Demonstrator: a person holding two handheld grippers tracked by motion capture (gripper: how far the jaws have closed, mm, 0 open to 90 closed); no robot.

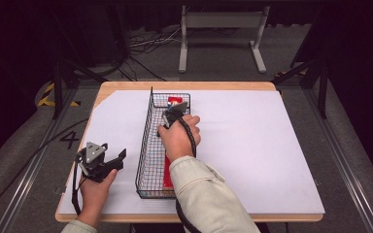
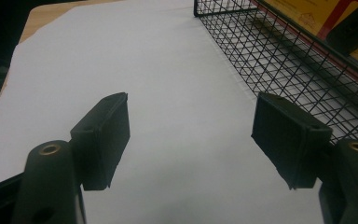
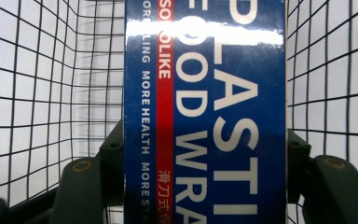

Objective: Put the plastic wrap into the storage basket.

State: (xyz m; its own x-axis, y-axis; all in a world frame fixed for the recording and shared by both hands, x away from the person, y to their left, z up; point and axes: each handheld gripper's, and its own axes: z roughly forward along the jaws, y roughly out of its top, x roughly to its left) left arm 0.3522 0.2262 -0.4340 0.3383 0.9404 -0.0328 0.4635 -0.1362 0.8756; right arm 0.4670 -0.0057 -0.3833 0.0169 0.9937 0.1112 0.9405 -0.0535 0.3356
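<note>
A long plastic wrap box (image 1: 168, 171), red from above, lies lengthwise in the black wire basket (image 1: 144, 145) at the table's middle. In the right gripper view its face is blue with a red stripe and white letters (image 3: 214, 93). My right gripper (image 1: 171, 115) reaches down into the basket's far half, and its jaws press on the box's two long sides (image 3: 205, 144). My left gripper (image 1: 120, 159) rests low over the white sheet left of the basket, open with nothing between its pads (image 2: 191, 112). The basket's mesh wall (image 2: 284, 60) is to its right.
A white sheet (image 1: 252, 145) covers the wooden table (image 1: 184, 86), with broad free room right of the basket and a narrower strip to its left. Beyond the far edge a white metal stand (image 1: 221, 29) and cables sit on the floor.
</note>
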